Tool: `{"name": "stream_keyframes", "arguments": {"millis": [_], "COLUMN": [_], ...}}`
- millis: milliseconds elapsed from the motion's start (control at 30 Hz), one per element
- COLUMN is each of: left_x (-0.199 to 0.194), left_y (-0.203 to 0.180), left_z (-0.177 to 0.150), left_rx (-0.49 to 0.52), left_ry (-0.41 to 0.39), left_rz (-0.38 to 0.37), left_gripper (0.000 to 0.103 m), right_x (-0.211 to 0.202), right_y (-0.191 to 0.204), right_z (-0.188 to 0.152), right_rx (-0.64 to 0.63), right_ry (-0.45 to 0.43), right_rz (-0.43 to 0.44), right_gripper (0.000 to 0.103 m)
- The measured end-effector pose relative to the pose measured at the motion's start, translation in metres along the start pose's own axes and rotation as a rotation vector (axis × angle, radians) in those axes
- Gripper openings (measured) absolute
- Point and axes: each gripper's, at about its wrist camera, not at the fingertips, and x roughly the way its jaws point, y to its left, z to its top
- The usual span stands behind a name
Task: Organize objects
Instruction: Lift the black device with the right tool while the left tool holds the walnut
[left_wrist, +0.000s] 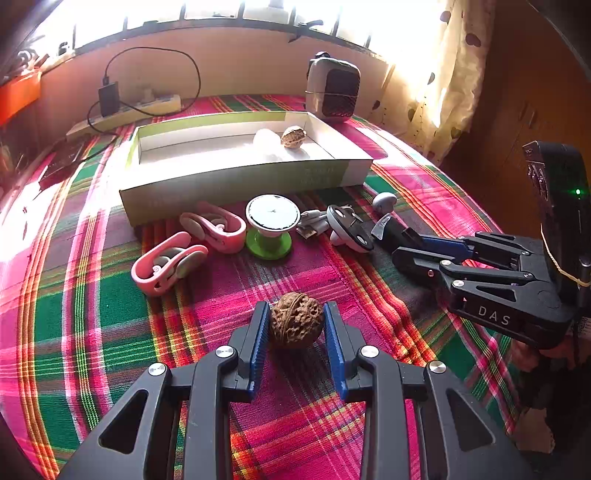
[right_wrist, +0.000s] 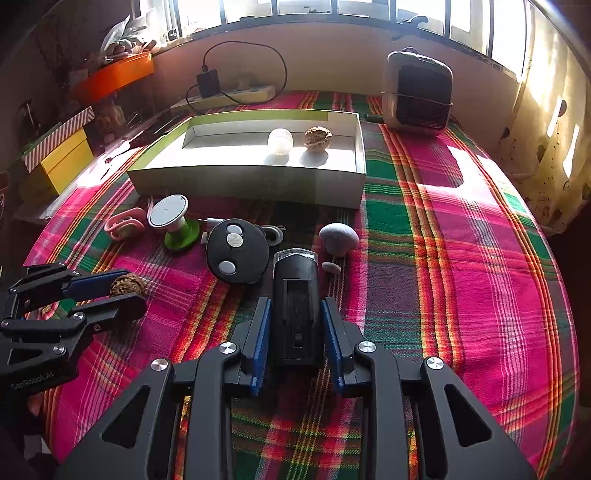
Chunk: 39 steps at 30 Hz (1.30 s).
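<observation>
Walnut (left_wrist: 296, 319) sits on the plaid-covered desk (left_wrist: 92, 332) pinched between left gripper (left_wrist: 296, 325) jaws, right gripper (right_wrist: 296, 332) jaws straddling black bike light (right_wrist: 295, 306), unclear if clamped; next, lift into cardboard tray (left_wrist: 243, 181).

Black left tool (left_wrist: 297, 325) with blue ribbed pads (left_wrist: 258, 341), silver screws.

Our left gripper (left_wrist: 297, 317) brackets a walnut (left_wrist: 296, 319) on the plaid cloth (left_wrist: 92, 314) (pads touching or nearly so); another walnut (left_wrist: 293, 137) sits in the tray (left_wrist: 240, 184).
</observation>
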Motion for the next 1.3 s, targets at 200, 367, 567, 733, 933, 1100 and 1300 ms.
{"name": "stream_keyframes", "arguments": {"millis": [200,367,567,733,933,1100,1300], "left_x": [0.000,0.000,0.000,0.000,0.000,0.001,0.001], "left_y": [0.000,0.000,0.000,0.000,0.000,0.000,-0.001], "left_z": [0.000,0.000,0.000,0.000,0.000,0.000,0.000], "left_rx": [0.000,-0.001,-0.001,0.000,-0.001,0.000,0.003], "left_ry": [0.000,0.000,-0.001,-0.001,-0.001,-0.001,-0.001], "left_rz": [0.000,-0.001,-0.001,-0.001,-0.002,-0.002,0.002], "left_gripper": [0.027,0.027,0.027,0.027,0.027,0.027,0.027], "right_x": [-0.008,-0.003,0.002,0.003,0.003,0.002,0.002], "right_y": [-0.005,-0.005,-0.004,0.001,-0.003,-0.005,-0.005], "right_z": [-0.009,-0.005,0.001,0.001,0.001,0.000,0.000], "right_rx": [0.006,0.008,0.008,-0.016,0.001,0.010,0.012], "right_ry": [0.000,-0.009,-0.009,-0.006,-0.009,-0.010,-0.010], "right_rz": [0.003,0.003,0.014,-0.015,0.004,0.001,0.004], "right_gripper": [0.029,0.031,0.033,0.033,0.033,0.029,0.029]}}
